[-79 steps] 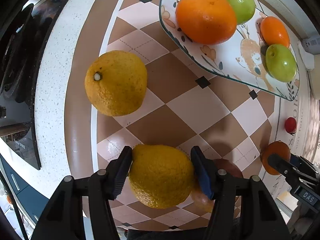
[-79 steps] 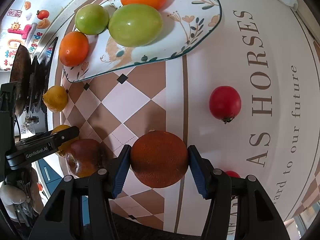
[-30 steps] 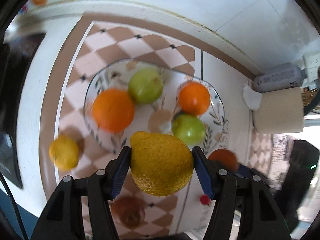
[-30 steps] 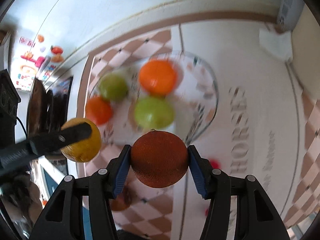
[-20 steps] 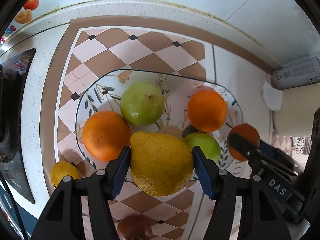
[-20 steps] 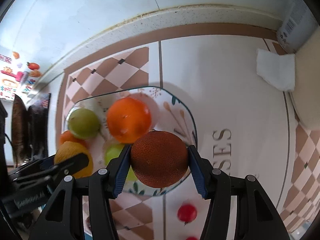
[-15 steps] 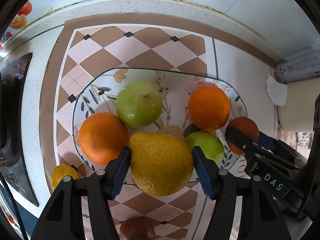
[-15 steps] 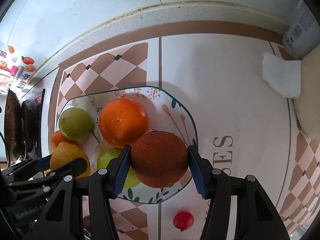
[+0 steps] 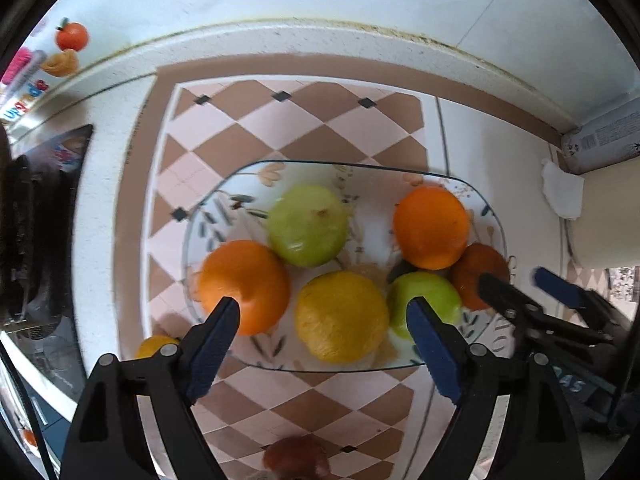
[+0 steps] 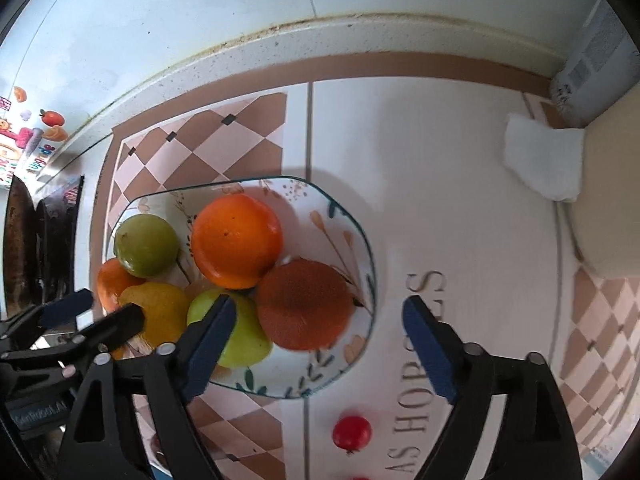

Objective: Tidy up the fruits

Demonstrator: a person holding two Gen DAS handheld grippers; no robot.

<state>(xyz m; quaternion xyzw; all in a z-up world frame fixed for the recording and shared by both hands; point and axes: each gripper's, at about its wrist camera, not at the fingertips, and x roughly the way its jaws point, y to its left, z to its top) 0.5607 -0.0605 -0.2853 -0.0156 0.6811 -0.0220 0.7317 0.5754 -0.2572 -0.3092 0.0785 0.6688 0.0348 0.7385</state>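
The plate (image 9: 224, 216) is a shallow, rounded-rectangular dish with a dark rim and a printed leaf-and-flower pattern. It rests on the table (image 9: 480, 148), partly on the brown-and-pink checkered mat (image 9: 304, 128).

Six fruits lie on the plate:
- The yellow lemon (image 9: 342, 316), with a dimpled skin, lies at the near edge, between the large orange (image 9: 244, 284) and the near green fruit (image 9: 424, 300).
- The far green fruit (image 9: 307, 224), smooth and pale green, lies behind the lemon.
- The second orange (image 9: 431, 227) lies toward the right end, touching the near green fruit.
- The dark orange fruit (image 10: 306, 304), a dull rust colour with a rough skin, lies at the right end, against the second orange and the near green fruit.

Left tool (image 9: 322, 338): jaws spread wide, holding nothing. It stands above the near edge of the plate, with the lemon visible between its blue pads (image 9: 210, 348) and clear of them.

Right tool (image 10: 316, 336): jaws spread wide, holding nothing. The dark orange fruit sits between its fingers, apart from both.

Off the plate:
- a small red tomato (image 10: 352, 432) on the table near the printed lettering;
- a second lemon (image 9: 154, 346) just beside the plate's left near corner;
- a brownish-red fruit (image 9: 296, 460) on the mat at the bottom edge of the left wrist view, partly cut off;
- a folded white tissue (image 10: 542, 160) lies near the wall, well apart from the plate.
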